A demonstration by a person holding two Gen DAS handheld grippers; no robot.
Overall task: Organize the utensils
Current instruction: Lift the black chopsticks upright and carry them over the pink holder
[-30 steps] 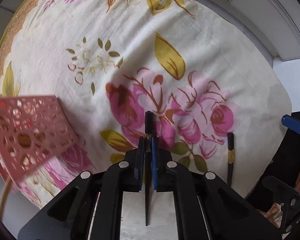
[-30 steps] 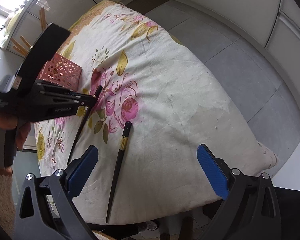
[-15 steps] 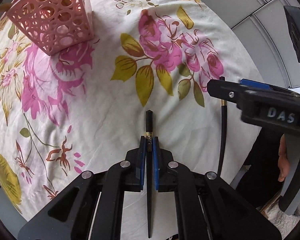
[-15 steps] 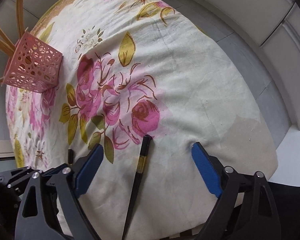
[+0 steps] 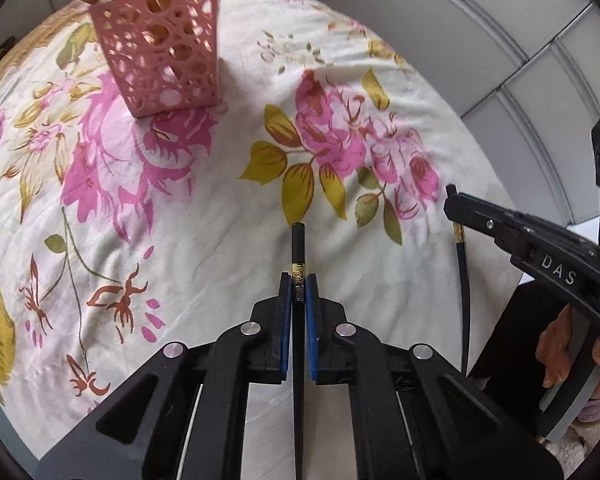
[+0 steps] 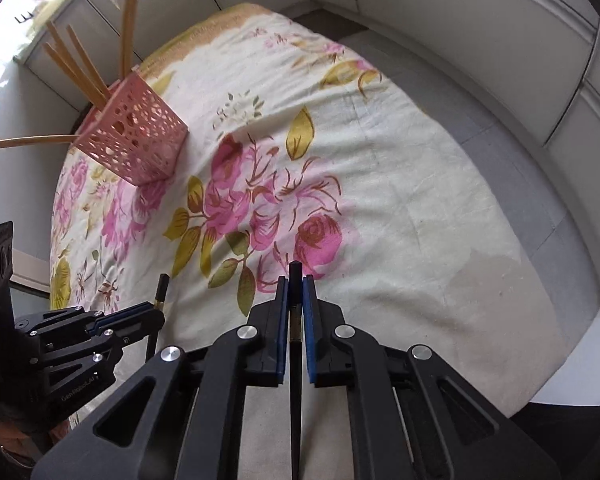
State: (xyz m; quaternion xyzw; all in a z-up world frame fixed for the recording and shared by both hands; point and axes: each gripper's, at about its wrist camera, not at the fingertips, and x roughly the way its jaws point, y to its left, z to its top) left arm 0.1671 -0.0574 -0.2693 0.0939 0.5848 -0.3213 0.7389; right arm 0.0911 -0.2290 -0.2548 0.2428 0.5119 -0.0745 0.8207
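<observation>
Holder (image 5: 162,46) top cropped (chopsticks too)

Round-ish table (image 6: 440,208) under a cream cloth (image 5: 204,264) printed with pink roses and olive-yellow leaves, wrinkled in spots, a darker patch near the right edge in the right wrist view. Pink perforated holder (image 6: 134,142) sitting straight on the cloth toward the far left side, packed with tan sticks (image 6: 76,64), probably wooden chopsticks but hard to call at this blur. Grey floor and pale cabinet fronts around the table's far side.
</observation>
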